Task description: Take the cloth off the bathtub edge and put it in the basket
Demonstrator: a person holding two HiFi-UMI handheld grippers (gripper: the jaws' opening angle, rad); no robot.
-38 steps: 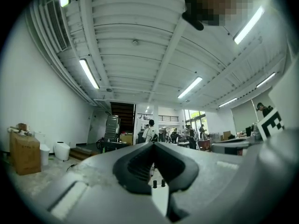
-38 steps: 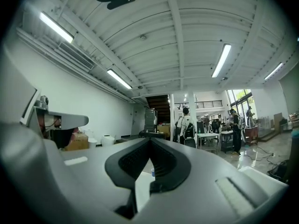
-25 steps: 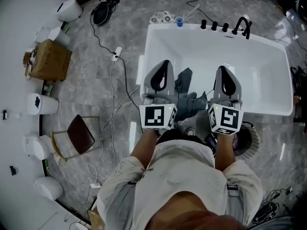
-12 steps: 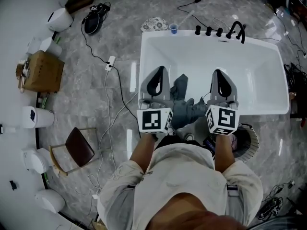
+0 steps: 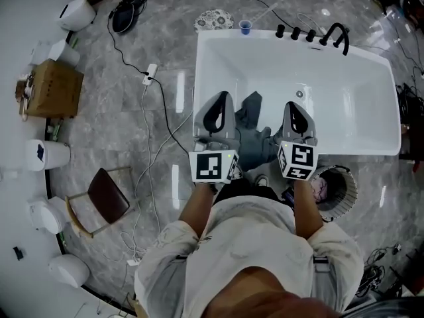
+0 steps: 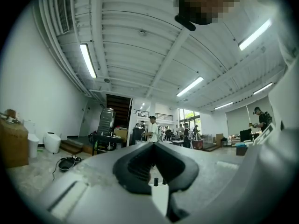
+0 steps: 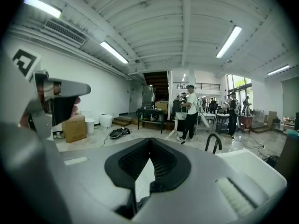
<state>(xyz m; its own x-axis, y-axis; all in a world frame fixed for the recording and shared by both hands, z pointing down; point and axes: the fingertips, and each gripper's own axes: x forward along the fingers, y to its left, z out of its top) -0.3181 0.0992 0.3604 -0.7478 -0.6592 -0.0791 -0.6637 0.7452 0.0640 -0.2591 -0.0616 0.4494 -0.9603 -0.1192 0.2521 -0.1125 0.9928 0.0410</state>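
A grey cloth (image 5: 255, 141) lies crumpled over the near edge of the white bathtub (image 5: 199, 78), partly hanging into the tub. My left gripper (image 5: 223, 98) hovers just left of the cloth and my right gripper (image 5: 296, 106) just right of it. Both point away from me and neither touches it. In the left gripper view the left gripper (image 6: 152, 143) has its jaws together with nothing between them. The right gripper (image 7: 150, 140) is likewise shut and empty. A round basket (image 5: 339, 189) with something pale inside stands on the floor at my right, by the tub's near corner.
Black taps (image 5: 334, 35) and a blue cup (image 5: 246, 26) sit on the tub's far rim. Cables (image 5: 156, 105) run over the marble floor on the left. A chair (image 5: 109, 194), a cardboard box (image 5: 50, 88) and white bins (image 5: 46, 154) line the left wall. People stand far off.
Both grippers stay shut over the cloth. The right one has drifted slightly left, and more of the basket shows beside it.
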